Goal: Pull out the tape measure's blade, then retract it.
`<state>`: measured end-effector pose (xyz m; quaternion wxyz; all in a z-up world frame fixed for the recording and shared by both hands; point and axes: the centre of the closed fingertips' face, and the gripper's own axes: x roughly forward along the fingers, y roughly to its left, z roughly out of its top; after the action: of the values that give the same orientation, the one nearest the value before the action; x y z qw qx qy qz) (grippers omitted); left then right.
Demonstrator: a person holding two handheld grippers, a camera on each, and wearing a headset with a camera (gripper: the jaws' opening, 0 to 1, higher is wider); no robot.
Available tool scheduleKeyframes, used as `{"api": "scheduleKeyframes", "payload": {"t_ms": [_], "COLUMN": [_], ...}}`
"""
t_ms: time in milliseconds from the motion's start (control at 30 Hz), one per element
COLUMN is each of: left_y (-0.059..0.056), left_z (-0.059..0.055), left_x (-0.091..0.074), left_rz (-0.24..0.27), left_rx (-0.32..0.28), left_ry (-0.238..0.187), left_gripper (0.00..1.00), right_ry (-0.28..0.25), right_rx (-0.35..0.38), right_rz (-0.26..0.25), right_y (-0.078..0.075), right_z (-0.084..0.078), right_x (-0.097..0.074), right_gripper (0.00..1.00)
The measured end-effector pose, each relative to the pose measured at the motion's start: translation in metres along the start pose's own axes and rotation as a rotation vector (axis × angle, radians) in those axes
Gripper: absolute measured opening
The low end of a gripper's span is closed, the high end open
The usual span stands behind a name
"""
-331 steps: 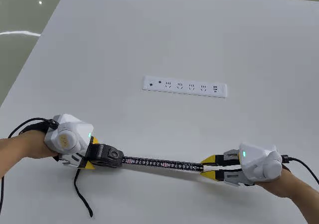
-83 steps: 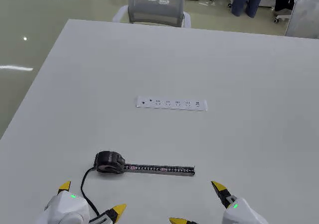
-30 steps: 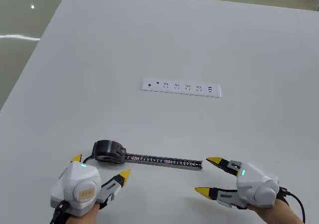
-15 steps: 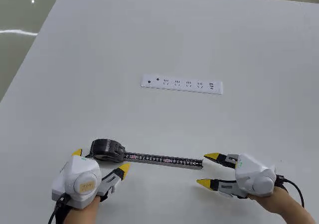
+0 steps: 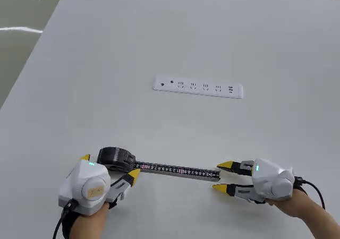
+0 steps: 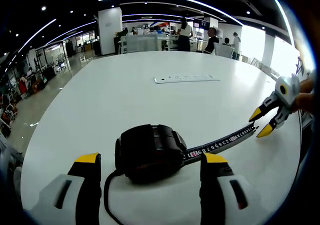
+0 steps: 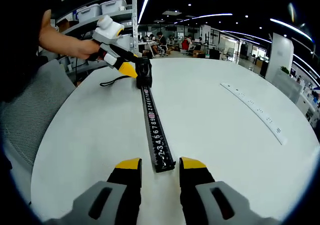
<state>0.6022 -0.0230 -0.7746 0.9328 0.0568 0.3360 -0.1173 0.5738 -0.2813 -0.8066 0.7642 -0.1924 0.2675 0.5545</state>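
The black tape measure case lies on the white table, its blade pulled out to the right and flat on the surface. My left gripper is open, its yellow-tipped jaws on either side of the case. My right gripper is open too, and the blade's free end sits between its tips without being pinched. From the right gripper view the blade runs away to the case and the left gripper. The right gripper also appears in the left gripper view.
A white power strip lies flat near the table's middle, well beyond the tape. The case's thin black lanyard trails on the table beside it. Open tabletop surrounds the tape; the near edge is close to my hands.
Both grippers have moved in toward the tape over the last second. The left jaws now flank the case and the right jaws flank the blade's end. The tape itself has stayed put.
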Motion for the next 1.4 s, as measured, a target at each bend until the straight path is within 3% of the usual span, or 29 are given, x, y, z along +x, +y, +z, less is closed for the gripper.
{"api": "scheduleKeyframes", "payload": {"t_ms": [167, 700, 1400], "left_y": [0.0, 0.0, 0.005], "left_z": [-0.001, -0.002, -0.005], "left_x": [0.003, 0.01, 0.025], "left_rz": [-0.002, 0.023, 0.067], "left_rx": [-0.004, -0.024, -0.151], "left_ry": [0.006, 0.004, 0.008], "left_gripper": [0.78, 0.78, 0.7], "right_ry": [0.006, -0.054, -0.05], "right_rx": [-0.019, -0.004, -0.004], "right_rz": [0.027, 0.075, 0.072], "right_y": [-0.002, -0.003, -0.003], "right_z": [-0.006, -0.001, -0.002], "right_x": [0.001, 0.004, 0.003], "right_gripper": [0.27, 0.15, 0.14]}}
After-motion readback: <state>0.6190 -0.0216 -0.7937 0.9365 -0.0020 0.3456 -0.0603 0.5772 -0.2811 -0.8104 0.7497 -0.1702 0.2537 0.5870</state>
